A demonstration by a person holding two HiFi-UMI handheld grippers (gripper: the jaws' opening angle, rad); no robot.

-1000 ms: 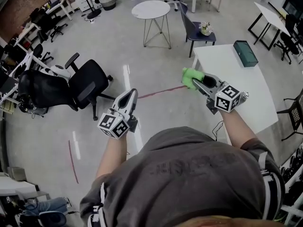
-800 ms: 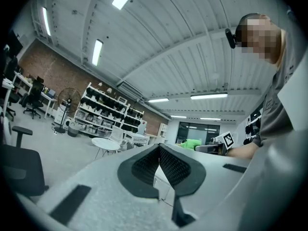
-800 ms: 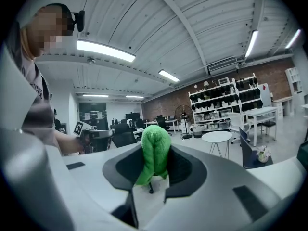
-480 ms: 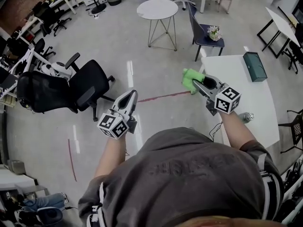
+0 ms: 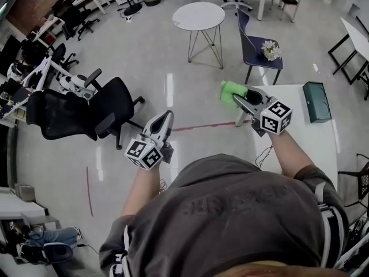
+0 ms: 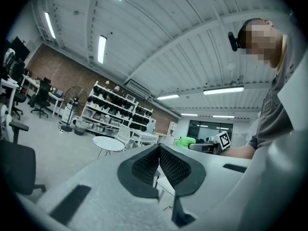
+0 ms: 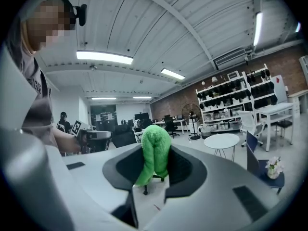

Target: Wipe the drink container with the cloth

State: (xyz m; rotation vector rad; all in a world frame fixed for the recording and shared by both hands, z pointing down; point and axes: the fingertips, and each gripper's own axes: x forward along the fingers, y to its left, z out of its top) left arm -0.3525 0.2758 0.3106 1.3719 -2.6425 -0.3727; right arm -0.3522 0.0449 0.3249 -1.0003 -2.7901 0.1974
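Well left of the white surface (image 5: 320, 140), a black office chair (image 5: 112, 105) stands on the floor. Between that chair and the surface, the left tongs (image 5: 166, 115) are held over the floor and point away from the person. Their jaws are clenched together with nothing between them.

A thin red line (image 5: 202, 124) on the floor runs from beside the left tongs toward the surface's left edge. Farther out, beyond the surface's left corner, stands a round white table (image 5: 199, 16).

The right tongs (image 5: 238, 97) are clamped on the green cloth (image 5: 230, 91), held in the air just off the surface's left edge. In the right gripper view the cloth is a folded wad standing upright between the pads – long axis vertical, rounded fold on top, loose end hanging below. In the head view it sticks out past the tips, away from the person.

At the surface's far end stands a blue chair (image 5: 253, 45) with flowers (image 5: 269, 49) on its seat. On the surface's far right part lies a teal box (image 5: 317, 101) – nothing stands between it and the cloth.
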